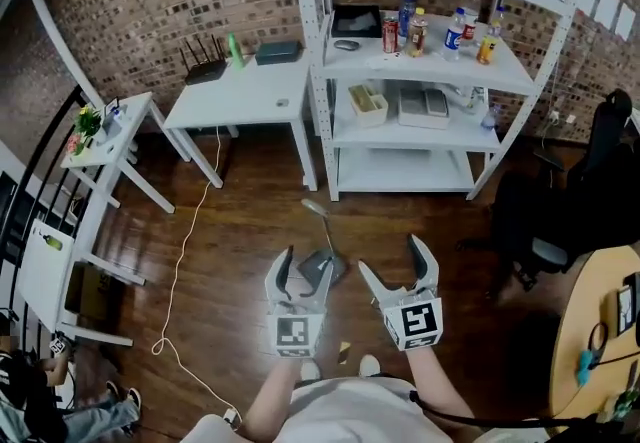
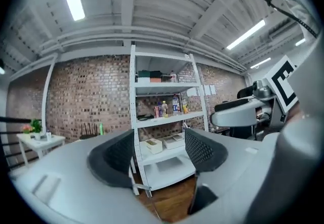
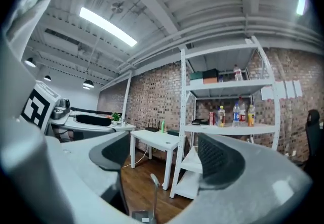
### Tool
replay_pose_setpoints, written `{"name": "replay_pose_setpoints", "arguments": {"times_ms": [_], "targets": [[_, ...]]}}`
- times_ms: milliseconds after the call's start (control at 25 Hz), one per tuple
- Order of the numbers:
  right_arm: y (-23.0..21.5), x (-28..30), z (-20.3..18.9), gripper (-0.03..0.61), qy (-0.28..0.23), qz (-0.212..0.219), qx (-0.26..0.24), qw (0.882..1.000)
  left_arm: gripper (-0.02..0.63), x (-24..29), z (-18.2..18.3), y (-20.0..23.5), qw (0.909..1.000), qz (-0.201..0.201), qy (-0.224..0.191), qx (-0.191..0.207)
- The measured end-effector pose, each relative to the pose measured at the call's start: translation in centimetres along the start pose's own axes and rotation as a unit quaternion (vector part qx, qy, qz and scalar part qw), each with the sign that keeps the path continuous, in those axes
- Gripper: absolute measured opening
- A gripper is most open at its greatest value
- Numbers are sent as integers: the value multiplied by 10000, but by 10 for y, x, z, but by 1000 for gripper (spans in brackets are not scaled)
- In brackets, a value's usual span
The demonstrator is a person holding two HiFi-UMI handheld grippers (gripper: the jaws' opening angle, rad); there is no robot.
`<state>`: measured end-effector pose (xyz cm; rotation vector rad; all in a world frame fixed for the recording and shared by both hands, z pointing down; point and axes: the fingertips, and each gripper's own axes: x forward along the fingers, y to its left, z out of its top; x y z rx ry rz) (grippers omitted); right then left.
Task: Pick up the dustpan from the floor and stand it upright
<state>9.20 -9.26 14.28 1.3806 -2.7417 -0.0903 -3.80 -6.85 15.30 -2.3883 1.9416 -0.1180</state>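
The grey dustpan (image 1: 335, 264) stands upright on the wooden floor, its thin handle (image 1: 318, 218) rising toward the shelving. My left gripper (image 1: 305, 269) is held above and in front of it, open, with nothing between its fingers. My right gripper (image 1: 397, 266) hangs just to the right of the dustpan, also open and empty. In the left gripper view the left gripper (image 2: 159, 153) points level at the shelves. The right gripper view shows the right gripper (image 3: 163, 160) wide apart, with the dustpan handle (image 3: 153, 195) low in the gap, well beyond the pads.
A white shelf unit (image 1: 505, 81) with bottles and boxes stands ahead, a white table (image 1: 240, 96) to its left. A white cable (image 1: 185, 251) trails over the floor. A black office chair (image 1: 590, 191) and a round wooden table (image 1: 590, 331) are at the right.
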Motion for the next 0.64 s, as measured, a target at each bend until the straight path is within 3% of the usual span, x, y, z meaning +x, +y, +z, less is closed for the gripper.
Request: {"name": "replay_pose_setpoints", "arguments": {"times_ms": [80, 200, 360, 640], "targets": [[1, -4, 11, 399, -113, -125, -5, 9999, 322, -4, 19, 2, 9996, -55, -195, 182], [8, -6, 15, 399, -123, -194, 54, 9997, 328, -13, 35, 6, 9991, -55, -404, 130], [18, -9, 23, 397, -134, -326, 56, 9994, 345, -31, 30, 21, 9994, 85, -338, -33], [29, -10, 37, 396, -179, -530, -54, 9984, 354, -55, 22, 34, 9993, -41, -284, -226]]}}
